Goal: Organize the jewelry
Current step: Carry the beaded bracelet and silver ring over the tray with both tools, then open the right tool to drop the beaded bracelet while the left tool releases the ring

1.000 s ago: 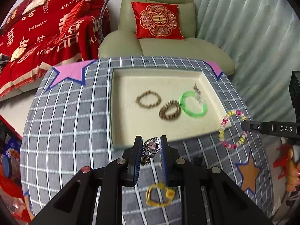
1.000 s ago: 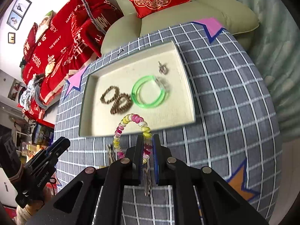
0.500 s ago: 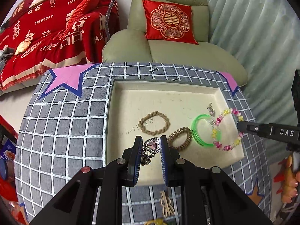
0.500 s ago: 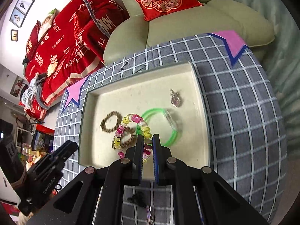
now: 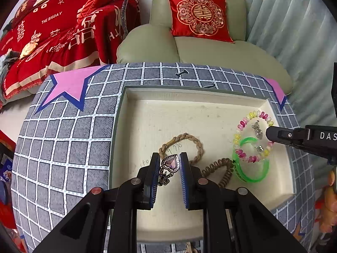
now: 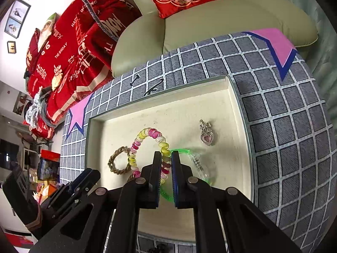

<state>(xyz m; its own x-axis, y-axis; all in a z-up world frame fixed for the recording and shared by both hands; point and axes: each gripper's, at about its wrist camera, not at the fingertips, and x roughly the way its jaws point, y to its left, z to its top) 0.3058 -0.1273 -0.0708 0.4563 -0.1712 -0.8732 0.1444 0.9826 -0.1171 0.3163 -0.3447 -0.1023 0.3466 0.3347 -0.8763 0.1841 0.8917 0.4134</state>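
Note:
A cream tray (image 5: 147, 113) sits on the grey checked tablecloth. My left gripper (image 5: 168, 158) is shut on a silver heart pendant (image 5: 170, 164) with a purple stone, hanging over the tray's near left part, above a braided tan bracelet (image 5: 198, 145). My right gripper (image 6: 166, 156) is shut on a pink, yellow and white coil bracelet (image 6: 143, 139), held above a green bangle (image 6: 183, 150). From the left wrist view the right gripper (image 5: 268, 135) comes in from the right with the coil bracelet (image 5: 242, 126). A second heart pendant (image 6: 207, 135) and a brown coil tie (image 5: 219, 166) lie in the tray.
Two dark hairpins (image 5: 182, 73) (image 5: 208, 86) lie on the cloth behind the tray. A green armchair (image 5: 210, 48) with a red cushion and a red-covered sofa (image 5: 63, 31) stand beyond the round table's far edge. Pink star patches mark the cloth.
Both grippers have moved forward from the tray's near rim to over its inside and sunk lower, each still carrying its piece. The coil bracelet now hangs over the green bangle.

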